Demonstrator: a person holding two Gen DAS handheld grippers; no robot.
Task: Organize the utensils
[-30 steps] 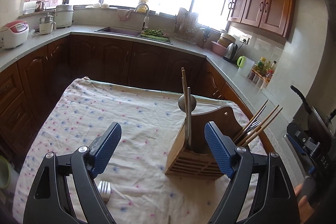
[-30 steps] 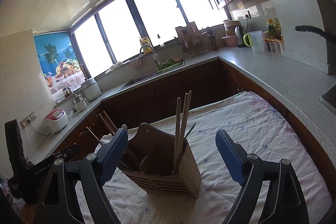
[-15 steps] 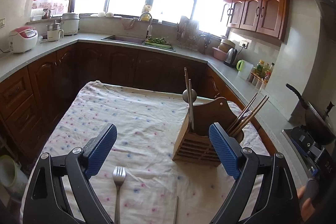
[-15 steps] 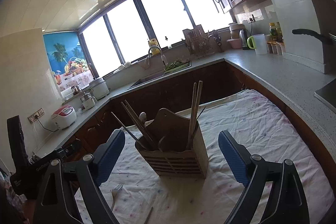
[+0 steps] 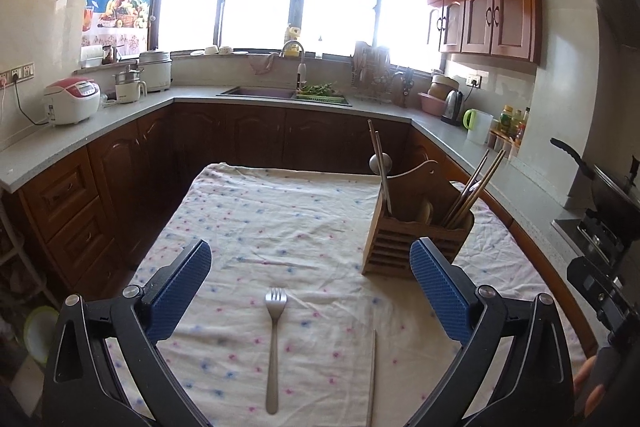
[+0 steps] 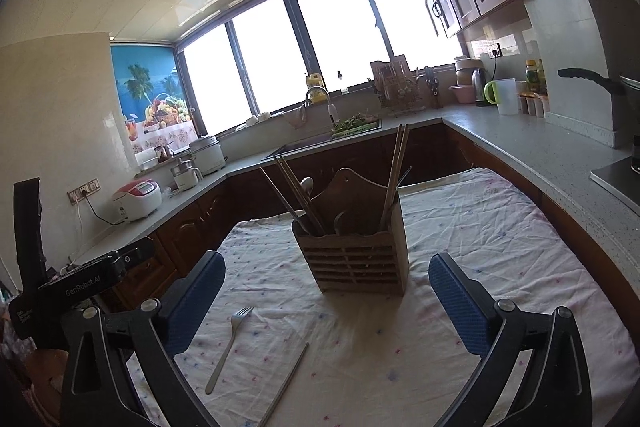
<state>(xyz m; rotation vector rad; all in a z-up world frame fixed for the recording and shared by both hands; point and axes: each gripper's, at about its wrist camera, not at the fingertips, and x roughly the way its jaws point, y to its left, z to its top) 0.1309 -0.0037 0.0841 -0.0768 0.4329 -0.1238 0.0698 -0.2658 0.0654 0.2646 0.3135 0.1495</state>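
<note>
A wooden utensil holder (image 5: 416, 239) stands on the cloth-covered table (image 5: 280, 219), with chopsticks (image 5: 472, 187) and a spoon (image 5: 379, 163) in it. It also shows in the right wrist view (image 6: 360, 259). A metal fork (image 5: 274, 339) lies flat on the cloth, straight below my open, empty left gripper (image 5: 310, 291). A single chopstick (image 5: 372, 379) lies to the fork's right. In the right wrist view the fork (image 6: 228, 347) and the chopstick (image 6: 286, 383) lie to the lower left of my open, empty right gripper (image 6: 328, 307).
Kitchen counters (image 5: 100, 131) and dark cabinets ring the table on three sides. A sink (image 5: 260, 91), rice cookers (image 5: 74, 101) and a kettle (image 5: 454, 105) stand on them. A stove with a pan (image 5: 600, 183) is at the right. The left gripper's body (image 6: 80, 287) shows at the right view's left edge.
Both grippers have drawn back and up from the holder. The fork and the loose chopstick have come fully into view. Both stay open.
</note>
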